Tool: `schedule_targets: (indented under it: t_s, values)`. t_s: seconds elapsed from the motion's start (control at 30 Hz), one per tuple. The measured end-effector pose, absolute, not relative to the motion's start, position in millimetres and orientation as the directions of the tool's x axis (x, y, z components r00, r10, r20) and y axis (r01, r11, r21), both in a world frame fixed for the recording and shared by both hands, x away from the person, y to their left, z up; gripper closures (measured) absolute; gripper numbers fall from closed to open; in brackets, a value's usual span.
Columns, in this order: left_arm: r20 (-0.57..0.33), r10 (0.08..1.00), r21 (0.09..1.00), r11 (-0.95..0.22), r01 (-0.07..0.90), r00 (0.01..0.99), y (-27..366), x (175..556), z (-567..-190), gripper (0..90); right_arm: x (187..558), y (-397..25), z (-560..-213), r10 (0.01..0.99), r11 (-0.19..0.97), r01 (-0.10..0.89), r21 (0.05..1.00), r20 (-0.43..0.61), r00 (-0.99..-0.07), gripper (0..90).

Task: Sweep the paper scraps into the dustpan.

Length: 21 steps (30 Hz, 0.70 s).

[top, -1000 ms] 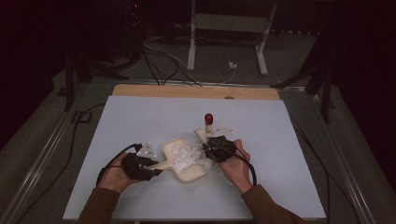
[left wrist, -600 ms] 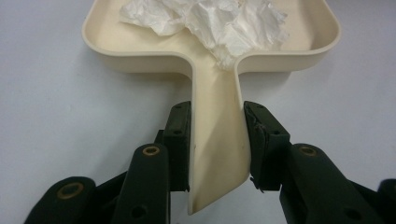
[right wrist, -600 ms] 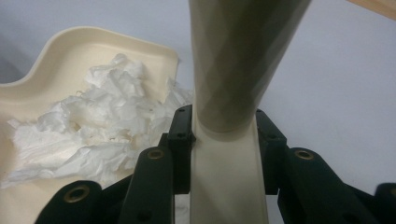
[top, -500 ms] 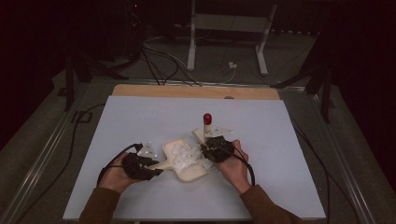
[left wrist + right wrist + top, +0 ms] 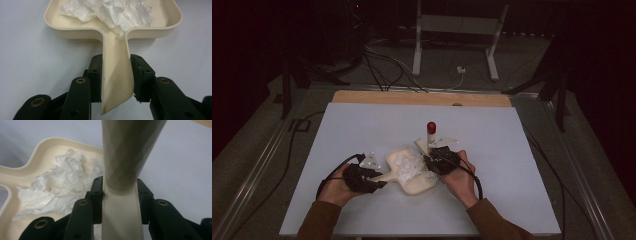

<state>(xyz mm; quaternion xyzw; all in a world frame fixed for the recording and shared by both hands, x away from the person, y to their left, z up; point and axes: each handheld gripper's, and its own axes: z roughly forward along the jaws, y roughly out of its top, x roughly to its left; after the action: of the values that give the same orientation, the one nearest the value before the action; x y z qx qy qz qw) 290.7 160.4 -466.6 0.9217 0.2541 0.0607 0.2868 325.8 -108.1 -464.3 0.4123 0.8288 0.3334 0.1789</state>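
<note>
1. The left hand-held gripper [image 5: 373, 181] is clamped on the flat handle of a cream dustpan [image 5: 116, 72]; in the left gripper view both black jaws press against the handle's two side edges, near its free end.
2. The right hand-held gripper [image 5: 432, 161] grips the cream handle of a brush [image 5: 125, 165]; in the right gripper view its jaws sit against either side of the flat lower part, just below where the handle turns round and thick.
3. That brush handle rises up and away from the right hand-held gripper and ends in a red tip [image 5: 431, 127], seen in the high view.
4. The dustpan [image 5: 409, 170] lies flat on the desk [image 5: 512, 150] between the two hands, its handle pointing toward the person's left hand [image 5: 337, 187].
5. Crumpled white paper [image 5: 112, 12] lies in the pan's tray, with one piece reaching down into the mouth of the handle.
6. The right hand [image 5: 459, 177] is just beside the pan's right rim.
7. The desk top is pale blue-white with a wooden strip [image 5: 422, 98] along its far edge.
8. Beyond it, cables [image 5: 382, 62] lie on the dark floor near a white metal stand [image 5: 457, 25].
</note>
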Motion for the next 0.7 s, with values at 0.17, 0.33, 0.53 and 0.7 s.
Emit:
schedule_targets:
  t_s: [0.17, 0.33, 0.53, 0.7]
  values:
    - [-0.034, 0.504, 0.560, -0.705, 0.434, 0.863, 159.6, 290.9, -467.0, 65.8, 324.9, -104.4, -463.9, 0.797, 0.439, 0.562, 0.701, -0.016, -0.603, 66.9]
    - [-0.034, 0.504, 0.561, -0.705, 0.434, 0.863, 159.4, 291.0, -467.0, 65.7, 323.7, -99.2, -463.3, 0.791, 0.441, 0.560, 0.701, -0.008, -0.612, 66.9]
    - [-0.034, 0.504, 0.561, -0.705, 0.434, 0.863, 159.4, 290.9, -466.9, 65.7, 321.1, -92.7, -461.9, 0.778, 0.446, 0.554, 0.703, 0.002, -0.628, 66.9]
    - [-0.032, 0.503, 0.562, -0.705, 0.432, 0.864, 159.6, 291.2, -466.8, 65.7, 319.6, -88.3, -458.7, 0.770, 0.447, 0.547, 0.708, 0.007, -0.638, 66.9]
